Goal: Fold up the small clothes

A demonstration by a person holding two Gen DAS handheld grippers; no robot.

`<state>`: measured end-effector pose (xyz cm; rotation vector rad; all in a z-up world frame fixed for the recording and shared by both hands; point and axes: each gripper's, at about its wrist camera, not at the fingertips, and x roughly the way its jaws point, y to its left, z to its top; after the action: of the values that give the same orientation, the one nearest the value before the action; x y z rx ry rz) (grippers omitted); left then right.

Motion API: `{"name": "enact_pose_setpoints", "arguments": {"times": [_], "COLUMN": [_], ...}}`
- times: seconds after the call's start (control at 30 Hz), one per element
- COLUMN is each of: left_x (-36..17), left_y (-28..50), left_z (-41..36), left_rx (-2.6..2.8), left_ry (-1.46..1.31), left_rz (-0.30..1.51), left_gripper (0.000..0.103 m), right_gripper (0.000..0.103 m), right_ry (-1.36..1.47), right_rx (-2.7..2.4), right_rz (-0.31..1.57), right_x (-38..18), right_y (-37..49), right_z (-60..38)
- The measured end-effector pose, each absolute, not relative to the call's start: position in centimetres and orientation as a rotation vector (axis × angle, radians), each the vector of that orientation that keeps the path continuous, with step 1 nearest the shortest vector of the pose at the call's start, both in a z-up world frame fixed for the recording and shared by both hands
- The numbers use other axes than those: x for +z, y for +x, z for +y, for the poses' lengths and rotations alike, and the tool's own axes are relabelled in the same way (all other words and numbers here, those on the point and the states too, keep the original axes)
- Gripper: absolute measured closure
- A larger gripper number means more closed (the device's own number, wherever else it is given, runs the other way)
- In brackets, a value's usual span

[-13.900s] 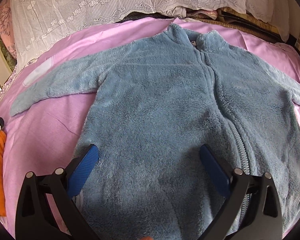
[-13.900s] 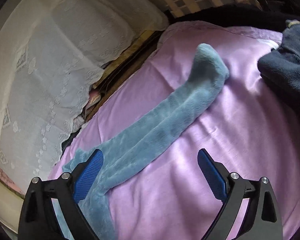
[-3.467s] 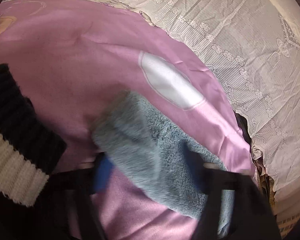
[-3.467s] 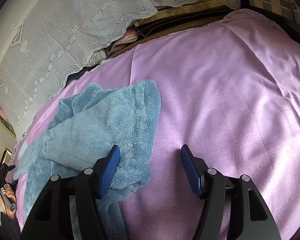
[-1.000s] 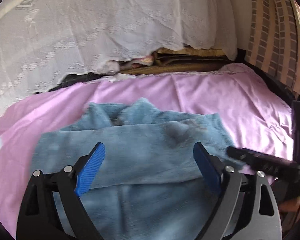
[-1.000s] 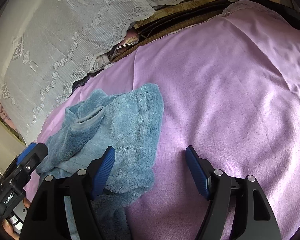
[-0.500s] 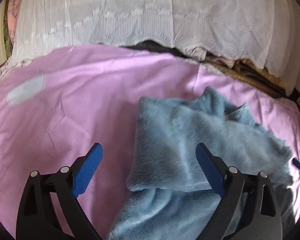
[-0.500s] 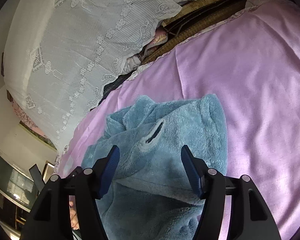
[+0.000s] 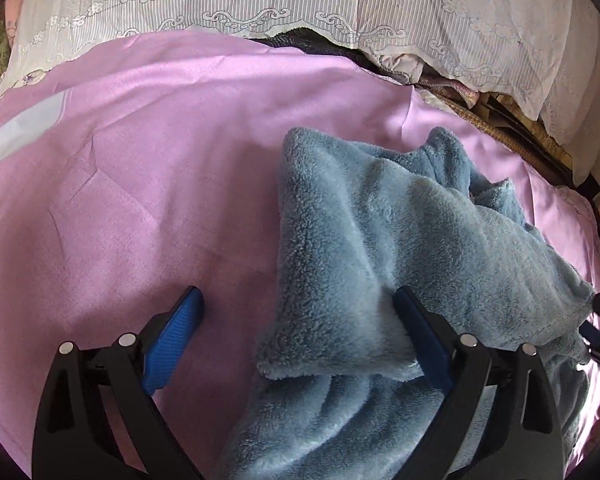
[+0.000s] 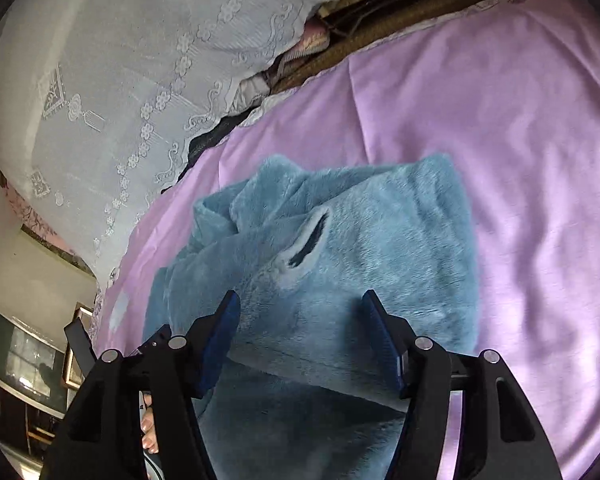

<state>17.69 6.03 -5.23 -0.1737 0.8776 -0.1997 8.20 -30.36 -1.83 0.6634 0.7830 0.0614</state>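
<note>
- The left gripper (image 9: 296, 336), black with ribbed blue pads, has its jaws wide apart; the left pad (image 9: 172, 344) is over bare sheet, and the right pad sits at the near left corner of the folded garment without pinching it.
- The right gripper (image 10: 300, 340), of the same make, has jaws that have just been closing and now stand partly apart, with the garment's folded layer between them; whether the pads press the cloth cannot be told.
- The fluffy grey-blue fleece jacket (image 9: 380, 240) lies bunched and partly folded on the bed, right of centre in the left wrist view (a sleeve cuff opening (image 10: 308, 240) shows on top in the right wrist view).
- Under it is a smooth pink-lilac bed sheet (image 9: 140, 160), creased.
- At the far edge, a white lace-embroidered cloth (image 9: 300, 0) drapes over stacked bedding.
- A person's fingers (image 10: 148, 432) show at the near left of the right wrist view.
</note>
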Motion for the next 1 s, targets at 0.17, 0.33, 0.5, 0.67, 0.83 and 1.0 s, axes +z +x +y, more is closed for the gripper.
{"name": "enact_pose_setpoints", "arguments": {"times": [0.17, 0.33, 0.5, 0.67, 0.83, 1.0], "left_x": [-5.1, -5.2, -5.1, -1.6, 0.2, -4.9], "left_y": [17.7, 18.0, 17.9, 16.4, 16.4, 19.1], "left_z": [5.7, 5.0, 5.3, 6.9, 5.0, 2.6], "left_rx": [-0.197, -0.198, -0.202, -0.166, -0.273, -0.240], "left_ry": [-0.157, -0.121, -0.134, -0.160, -0.137, -0.011], "left_rz": [0.879, 0.898, 0.907, 0.777, 0.737, 0.892], "left_gripper": [0.010, 0.007, 0.004, 0.005, 0.006, 0.004], "right_gripper": [0.095, 0.094, 0.089, 0.083, 0.083, 0.096], "right_ry": [0.655, 0.571, 0.594, 0.505, 0.501, 0.508], "right_rx": [0.010, -0.036, -0.027, -0.114, -0.003, -0.035], "right_rz": [0.697, 0.705, 0.758, 0.628, 0.619, 0.758], "right_x": [-1.9, -2.2, -3.8, -0.3, 1.1, -3.0], "right_y": [8.4, 7.2, 7.7, 5.8, 7.1, 10.2], "right_z": [-30.0, -30.4, -31.2, -31.0, -29.7, -30.1]}}
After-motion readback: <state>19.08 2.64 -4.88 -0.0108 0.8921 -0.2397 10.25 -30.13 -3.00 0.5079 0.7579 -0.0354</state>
